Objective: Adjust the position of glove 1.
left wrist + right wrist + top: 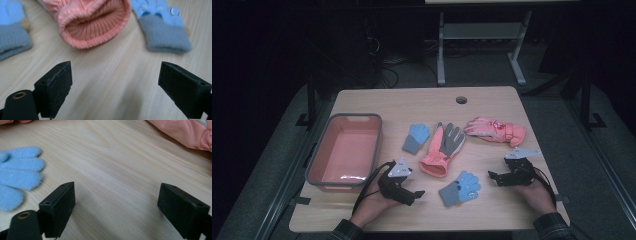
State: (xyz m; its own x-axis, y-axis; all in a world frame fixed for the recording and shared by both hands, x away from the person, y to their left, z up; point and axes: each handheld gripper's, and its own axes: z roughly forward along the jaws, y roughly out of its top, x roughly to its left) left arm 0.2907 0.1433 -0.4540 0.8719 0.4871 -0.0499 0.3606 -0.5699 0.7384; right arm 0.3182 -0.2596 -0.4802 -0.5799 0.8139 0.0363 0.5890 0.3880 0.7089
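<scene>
Desk (492,210): light wood, carrying four gloves and one bin.

Item 1. Pink bin (319,159), grey-rimmed, empty, at the left side; judged the receptacle for the gloves.

Item 2. Small blue knit glove (460,188), grey cuff, near the front edge between the two tools; its fingers (20,173) lie left of the right tool's jaws in the right gripper view.

Item 3. Second small blue knit glove (416,138), mid-desk, just beside Item 4.

Item 4. Coral and grey ski glove (443,148), ribbed cuff (96,23) facing the near edge, its opening directly ahead of the left tool.

Item 5. Pink ski glove (495,130), far right, lying crosswise, well apart from the bin.

Item 6. Left hand-held gripper (418,194): low over the desk near the bin, jaws spread wide, holding nothing; aimed at the coral cuff, probably its next pick.

Item 7. Right hand-held gripper (491,176): low at the right, jaws likewise wide apart and empty, bare wood between them, the near blue glove closest.
</scene>
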